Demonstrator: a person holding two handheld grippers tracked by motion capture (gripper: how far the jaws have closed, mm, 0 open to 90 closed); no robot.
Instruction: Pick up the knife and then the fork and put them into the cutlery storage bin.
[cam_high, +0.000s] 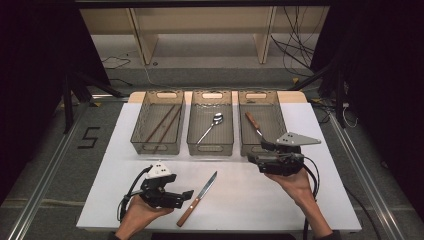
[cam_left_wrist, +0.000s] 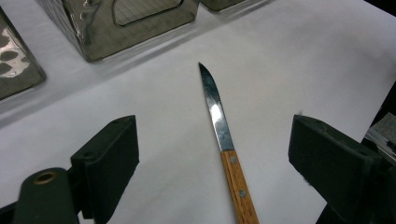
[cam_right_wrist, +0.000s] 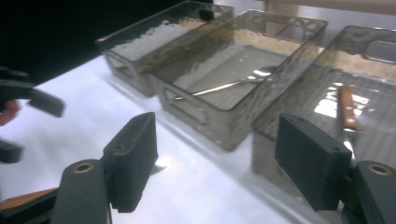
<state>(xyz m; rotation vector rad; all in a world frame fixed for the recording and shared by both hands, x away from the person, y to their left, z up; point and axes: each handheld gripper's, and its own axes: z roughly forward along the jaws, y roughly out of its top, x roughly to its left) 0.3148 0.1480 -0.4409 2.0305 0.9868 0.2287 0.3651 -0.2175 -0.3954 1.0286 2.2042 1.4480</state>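
A white table (cam_high: 240, 200) is seen from above, with three clear bins set in a row across its upper middle. The left bin (cam_high: 158, 122) holds a pair of chopsticks (cam_high: 162, 123), the middle bin (cam_high: 211, 122) holds a spoon (cam_high: 212, 126), and the right bin (cam_high: 261, 120) holds a wooden-handled knife (cam_high: 253, 123), so the sorting appears largely done. One piece is judged to be left: a second knife (cam_high: 198, 198) with a wooden handle lies loose on the table at the lower middle of the frame, its blade pointing up and to the right. The left gripper (cam_high: 186, 196) is held at the lower left, just beside that knife's handle, its jaws wide apart with nothing between them; in the left gripper view the knife (cam_left_wrist: 223, 140) lies on the table between the two jaws, untouched. The right gripper (cam_high: 256, 151) is held at the right, against the near end of the right bin, its jaws also apart and empty. Beyond the table, a grey floor with metal rails, a marking shaped like a five, trailing cables and pale wooden shelving are seen in a dim room.
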